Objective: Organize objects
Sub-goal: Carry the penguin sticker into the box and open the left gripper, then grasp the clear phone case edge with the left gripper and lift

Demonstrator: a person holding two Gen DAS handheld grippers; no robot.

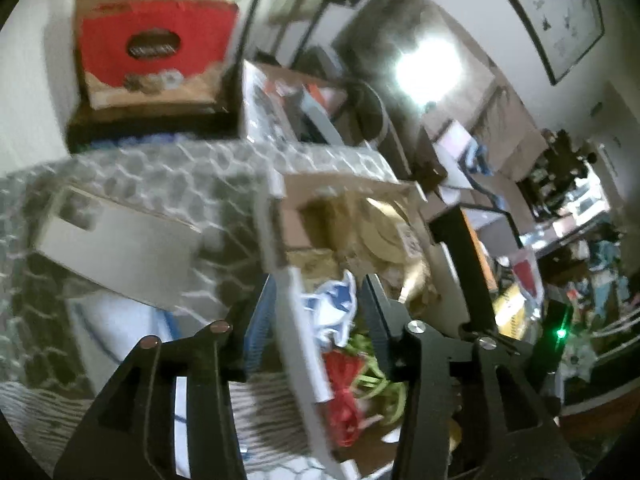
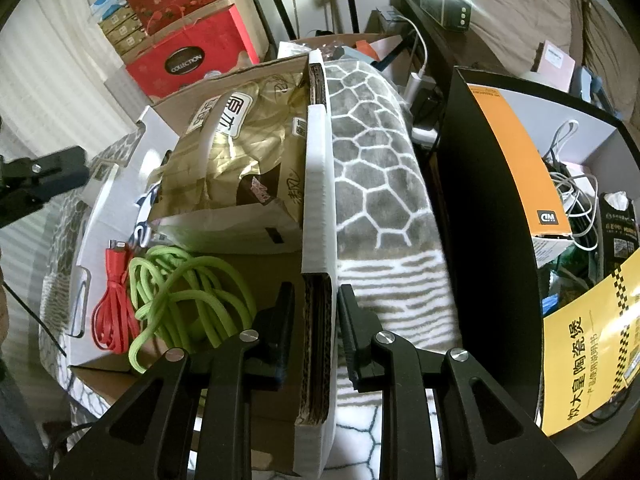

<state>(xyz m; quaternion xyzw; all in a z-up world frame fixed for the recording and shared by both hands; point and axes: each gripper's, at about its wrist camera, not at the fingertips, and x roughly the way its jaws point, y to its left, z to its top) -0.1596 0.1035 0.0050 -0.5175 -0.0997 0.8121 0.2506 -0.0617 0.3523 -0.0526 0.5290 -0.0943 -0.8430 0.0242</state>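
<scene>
Straddling the right-hand wall of the cardboard box [image 2: 316, 200], the right gripper [image 2: 312, 320] is being held with its fingers narrow; whether the pads are pressing the wall or standing just off it cannot be told. The wall's long axis is running straight away from the fingers, up the middle of the right wrist view.

Inside the box, nearest the right fingers and to their left, a green cord [image 2: 188, 292] is lying coiled on the floor. Touching its left side, a red cable [image 2: 112, 312] is lying bundled. Beyond both, a gold bag [image 2: 240, 152] is filling the far half of the box.

At the opposite wall, the left gripper [image 1: 316, 308] is being held partly open around the white edge [image 1: 292, 320]; no pressing on that edge can be seen, and the view is blurred. The red cable [image 1: 344, 392] and green cord [image 1: 380, 376] are lying just inside the wall from these fingers, so the left hand is judged roughly as near to them as the right.

Outside the box, to the right, a patterned blanket [image 2: 372, 180] is lying flush against the wall, and past it a black box [image 2: 480, 220] holding white wires is standing close, leaving little room on that side. Farthest off, red cartons [image 2: 188, 52] are stacked against the curtain. Open room is judged to be upward, above the box's mouth.
</scene>
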